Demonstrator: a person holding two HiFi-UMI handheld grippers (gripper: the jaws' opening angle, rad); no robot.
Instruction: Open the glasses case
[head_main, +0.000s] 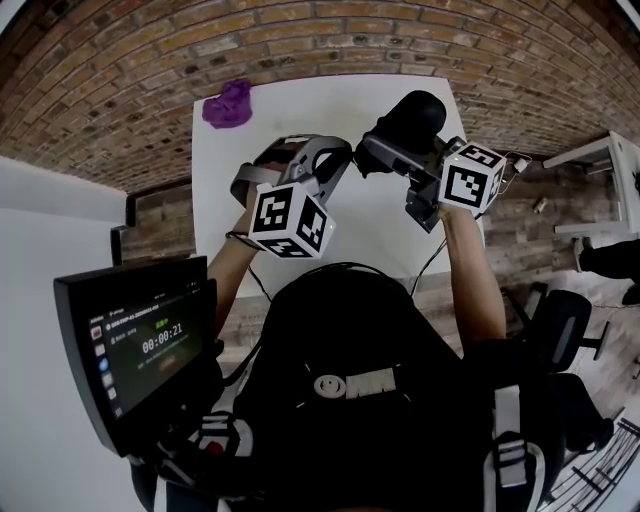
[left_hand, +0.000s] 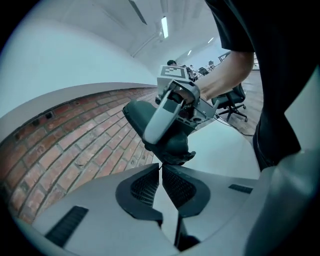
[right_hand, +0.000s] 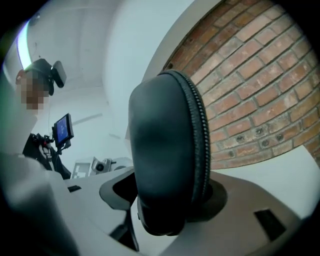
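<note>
**Item:** glasses case, black, oval, zip round its rim.
**Location:** held in the air over the desk's far right corner.
**Right gripper**: jaws clamped across the case's lower end.
**Left gripper**: jaws together, tips touching the case's end; a pinched zip tab cannot be confirmed.
**Handling (judged):** light, semi-stiff shell, cloth-like skin, not slippery. Hold the body; pull the zip tab.
**Also present:** purple cloth, far left corner.

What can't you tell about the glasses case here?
- Grip: left gripper view, the spot where the shut left gripper meets the glasses case is too small to show any pinch.
- Zipper: right gripper view shows one stretch; the right gripper and the case itself hide the rest.
- Contents: all views, shell hides them.
</note>
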